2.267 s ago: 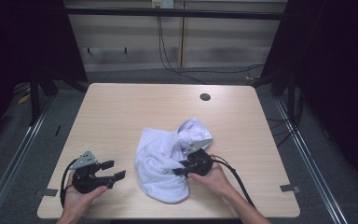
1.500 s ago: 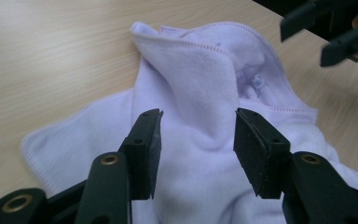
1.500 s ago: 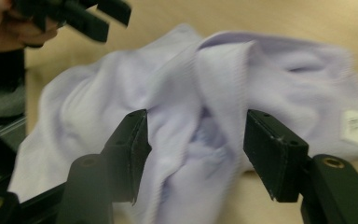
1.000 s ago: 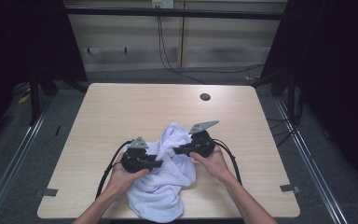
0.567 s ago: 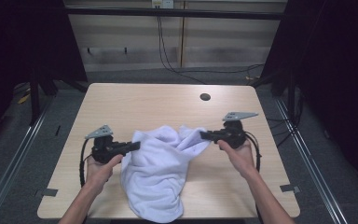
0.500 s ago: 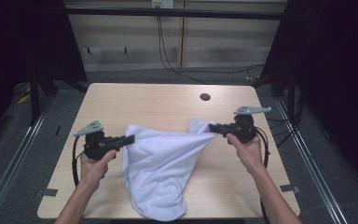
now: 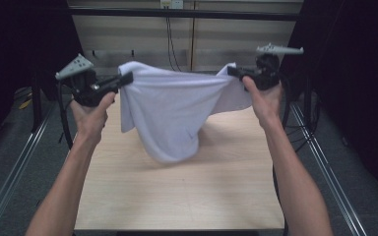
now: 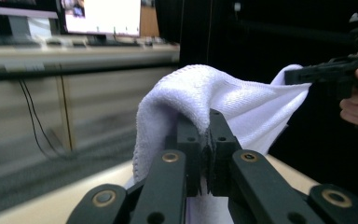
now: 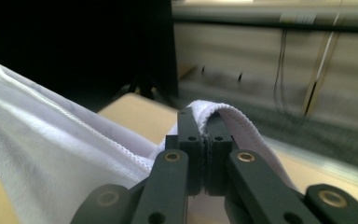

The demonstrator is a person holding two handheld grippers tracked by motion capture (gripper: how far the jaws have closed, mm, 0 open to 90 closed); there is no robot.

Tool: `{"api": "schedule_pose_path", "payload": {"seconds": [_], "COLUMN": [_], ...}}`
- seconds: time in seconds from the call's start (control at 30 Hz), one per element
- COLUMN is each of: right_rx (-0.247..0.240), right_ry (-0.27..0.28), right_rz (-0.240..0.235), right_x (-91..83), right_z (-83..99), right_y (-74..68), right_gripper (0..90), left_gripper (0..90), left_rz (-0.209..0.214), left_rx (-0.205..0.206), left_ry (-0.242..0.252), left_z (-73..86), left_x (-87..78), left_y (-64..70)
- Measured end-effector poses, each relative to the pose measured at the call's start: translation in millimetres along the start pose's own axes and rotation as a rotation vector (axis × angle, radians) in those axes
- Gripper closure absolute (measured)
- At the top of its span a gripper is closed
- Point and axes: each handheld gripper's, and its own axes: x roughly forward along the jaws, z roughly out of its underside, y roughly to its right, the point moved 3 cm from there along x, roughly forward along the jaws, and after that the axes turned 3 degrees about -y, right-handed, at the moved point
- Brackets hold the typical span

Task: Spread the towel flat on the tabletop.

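A white towel (image 7: 170, 110) hangs in the air above the wooden table (image 7: 187, 191), stretched between my two grippers. My left gripper (image 7: 126, 77) is shut on its left upper corner, and my right gripper (image 7: 231, 71) is shut on its right upper corner. The cloth sags in the middle and its lowest fold hangs just over the tabletop. In the left gripper view the towel (image 8: 214, 100) drapes over the closed jaws of the left gripper (image 8: 208, 126), with the other gripper (image 8: 326, 74) holding the far corner. In the right gripper view a hemmed edge (image 9: 223, 112) is pinched in the right gripper (image 9: 207, 122).
Black frame posts and dark curtains stand to the left and right of the table. Cables (image 7: 170, 34) hang down the pale back wall. Metal floor rails (image 7: 15, 172) run along both sides of the table.
Both grippers gathered corners of the crumpled towel on the table, then moved apart and rose. The towel left the tabletop and now hangs spread between them.
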Motion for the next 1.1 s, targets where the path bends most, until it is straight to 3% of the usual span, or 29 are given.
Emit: {"api": "schedule_pose_path", "payload": {"seconds": [0.03, 0.1, 0.23, 0.27, 0.33, 0.37, 0.47, 0.5, 0.53, 0.57, 0.67, 0.73, 0.77, 0.83, 0.87, 0.93, 0.97, 1.03, 1.07, 1.1], "right_rx": [0.0, 0.002, 0.002, -0.006, -0.005, -0.004, 0.028, 0.028, 0.038, 0.056, 0.045, 0.048, 0.032, 0.025, 0.025, 0.041, 0.026, 0.015, 0.015, 0.023], "right_ry": [0.0, 0.027, 0.057, 0.021, 0.008, -0.055, -0.096, -0.096, -0.102, -0.126, -0.2, -0.24, -0.289, -0.32, -0.32, -0.333, -0.371, -0.41, -0.41, -0.415], "right_rz": [0.0, 0.008, 0.005, -0.013, -0.022, -0.054, -0.108, -0.108, -0.127, -0.146, -0.161, -0.181, -0.195, -0.194, -0.194, -0.205, -0.202, -0.203, -0.203, -0.202], "right_x": [0.0, 1.8, -1.6, -3.0, -3.1, -2.8, -6.0, -6.0, -7.3, -7.4, -7.7, -11.4, -16.3, -21.3, -21.3, -28.3, -32.0, -35.9, -35.9, -40.2], "right_z": [0.0, -25.0, -24.3, -2.5, 8.3, 47.2, 96.9, 96.9, 113.7, 134.7, 179.1, 204.3, 227.5, 244.6, 244.6, 261.2, 272.1, 279.8, 279.8, 282.7], "right_y": [0.0, 6.3, 4.7, 3.4, 2.5, -2.3, -10.2, -10.2, -13.2, -17.6, -30.2, -37.9, -46.6, -54.1, -54.1, -60.2, -63.2, -64.3, -64.3, -64.4], "right_gripper": [88.1, 88.0, 88.1, 88.1, 88.1, 88.1, 88.1, 88.1, 88.1, 88.1, 88.1, 88.0, 87.9, 87.5, 87.5, 81.9, 76.1, 70.2, 70.2, 65.6], "left_gripper": [86.8, 86.9, 86.9, 86.8, 86.8, 86.7, 86.7, 86.7, 86.7, 86.7, 86.6, 86.5, 86.3, 86.0, 86.0, 84.2, 80.3, 70.8, 70.8, 64.2], "left_rz": [-0.007, -0.047, -0.028, -0.012, 0.002, 0.021, 0.054, 0.069, 0.087, 0.086, 0.112, 0.138, 0.146, 0.17, 0.179, 0.208, 0.211, 0.208, 0.208, 0.203], "left_rx": [0.004, 0.05, 0.086, 0.094, 0.071, 0.064, 0.049, 0.012, -0.009, -0.017, -0.028, -0.053, -0.066, -0.08, -0.067, -0.047, -0.041, -0.045, -0.057, -0.061], "left_ry": [0.008, 0.032, 0.028, -0.001, -0.04, -0.058, -0.121, -0.137, -0.158, -0.187, -0.28, -0.306, -0.324, -0.365, -0.393, -0.451, -0.474, -0.478, -0.487, -0.479], "left_z": [-6.6, -21.9, -13.0, -1.0, 21.7, 40.2, 84.5, 100.2, 119.3, 134.1, 178.7, 199.0, 208.5, 221.4, 227.6, 240.4, 245.7, 247.4, 247.9, 247.3], "left_x": [0.4, 0.8, -3.4, -4.9, -6.6, -9.1, -17.3, -20.9, -25.0, -27.6, -38.1, -46.2, -49.6, -53.1, -54.4, -59.2, -63.3, -66.4, -69.7, -74.3], "left_y": [0.0, 5.8, 14.0, 14.4, 15.0, 17.0, 21.6, 22.3, 25.0, 27.2, 36.5, 42.2, 44.9, 50.0, 54.1, 63.2, 66.6, 67.8, 68.1, 67.9]}}
